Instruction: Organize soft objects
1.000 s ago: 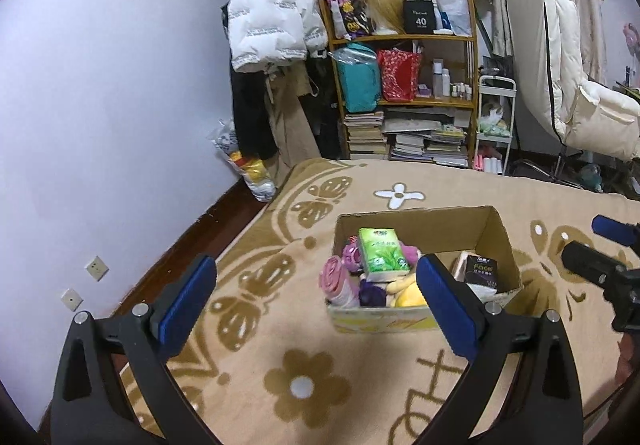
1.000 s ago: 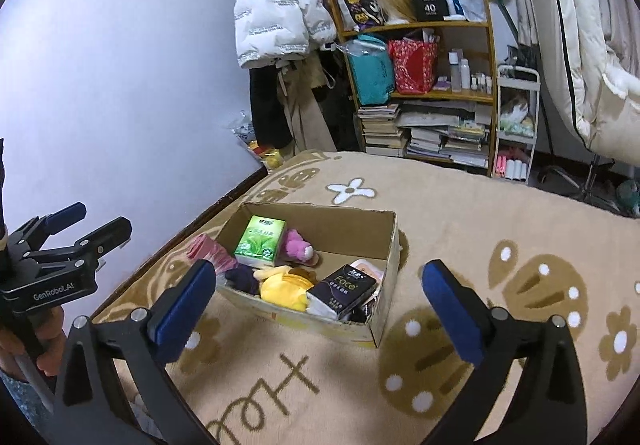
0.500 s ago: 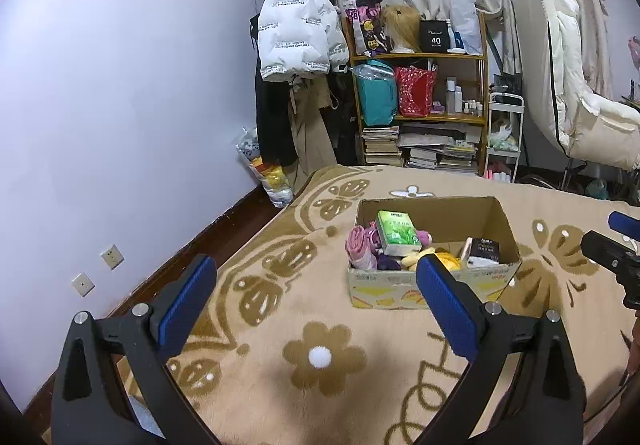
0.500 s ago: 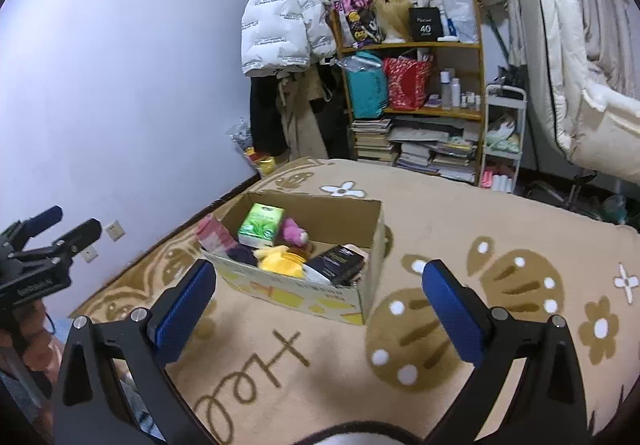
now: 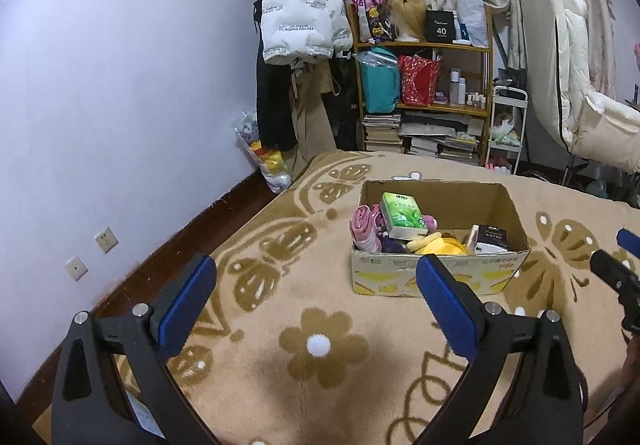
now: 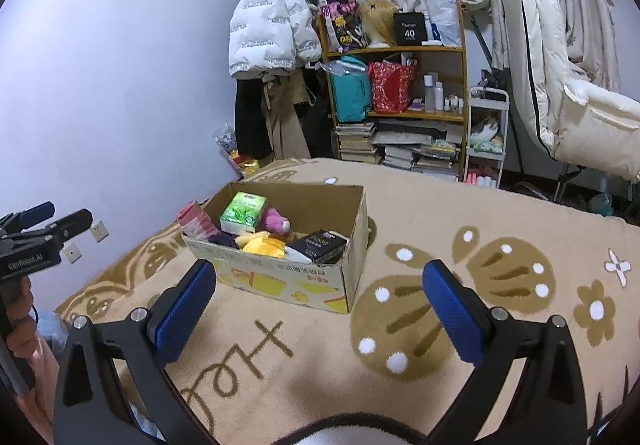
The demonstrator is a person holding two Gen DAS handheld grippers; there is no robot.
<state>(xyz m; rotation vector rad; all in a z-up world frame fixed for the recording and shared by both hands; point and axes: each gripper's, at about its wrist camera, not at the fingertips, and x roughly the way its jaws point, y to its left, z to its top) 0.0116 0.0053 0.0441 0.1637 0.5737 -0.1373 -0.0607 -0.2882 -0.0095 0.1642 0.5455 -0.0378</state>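
A cardboard box (image 5: 440, 277) (image 6: 280, 279) stands on a beige patterned blanket (image 5: 312, 345). Inside lie a green tissue pack (image 5: 402, 215) (image 6: 243, 212), a rolled pink cloth (image 5: 363, 227) (image 6: 196, 223), a pink plush toy (image 6: 276, 220), a yellow soft toy (image 5: 440, 245) (image 6: 264, 245), a dark purple piece (image 5: 391, 245) and a black pack (image 5: 493, 236) (image 6: 318, 245). My left gripper (image 5: 316, 297) hangs open in front of the box, holding nothing. My right gripper (image 6: 320, 299) is open too, empty, near the box's right corner.
A wooden shelf (image 5: 424, 97) with bags, books and bottles stands behind the bed. A white puffer jacket (image 5: 300, 25) hangs beside it. A white padded chair (image 5: 576, 105) is at the right. Wall sockets (image 5: 106, 240) sit low on the left wall.
Both grippers have drawn back and up from the box, which looks smaller and farther. Both stay open and empty. The box's contents have not moved.
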